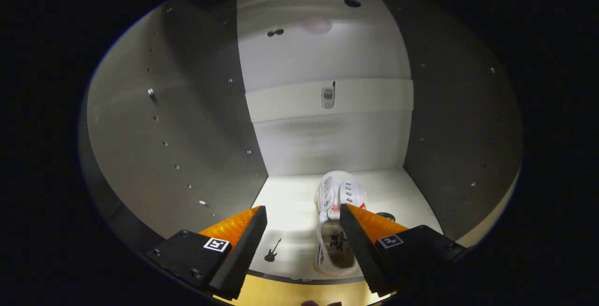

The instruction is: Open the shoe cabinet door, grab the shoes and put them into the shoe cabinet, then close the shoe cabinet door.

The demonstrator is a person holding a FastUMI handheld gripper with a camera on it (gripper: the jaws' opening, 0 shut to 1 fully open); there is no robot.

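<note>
Gripper [303, 212] fingers stand spread and empty at lower centre of the frame, and my white shoe [338, 222] lies on the shoe cabinet floor [290, 203] against the right finger, long axis pointing away toward the back panel [327, 142].

Light: dim on the whole, brightest on the cabinet floor [290, 203] and the back wall [323, 58].
Shadows: both side walls [187, 123] are grey and dark.
Glare: a soft pale spot high on the back wall.
Sharpness: the middle is clear.
Edges: straight lines bend outward, and the rim fades to dark.
</note>
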